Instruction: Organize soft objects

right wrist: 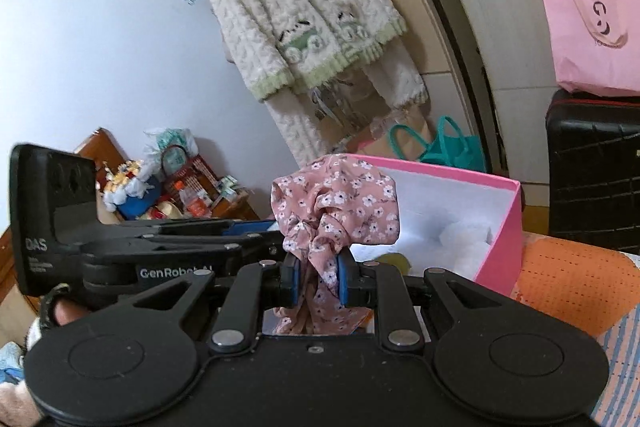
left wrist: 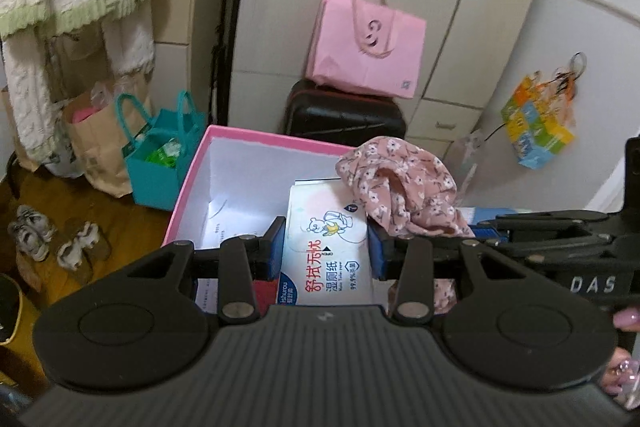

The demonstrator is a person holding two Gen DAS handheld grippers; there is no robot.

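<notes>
In the left wrist view, the left gripper (left wrist: 326, 247) had its blue fingers (left wrist: 276, 241) clamped on both sides of a white pack of wet wipes (left wrist: 326, 231), which hung over the open pink box (left wrist: 192, 183). The pack's far end reached over the box's white floor, so it looked about to go in rather than already placed. Another flat white item seemed to lie in the box under the pack, though the pack hid most of it. Just to the right of the pack, over the box's right rim, was the pink floral cloth (left wrist: 400, 187), bunched up, with the right gripper's black linkage running in beneath it.

In the right wrist view, the right gripper (right wrist: 317, 279) was closed on that floral cloth (right wrist: 336, 203). Its fingers (right wrist: 290, 279) pinched a gathered neck of fabric; the bulk ballooned above them and a tail drooped below. The cloth sat in front of the pink box's (right wrist: 500, 239) near-left corner, not yet inside. Something pale and soft lay in the box's far corner, too washed out to name. By my reading, the sorting was partway through: both held items still had to be lowered and released.
</notes>
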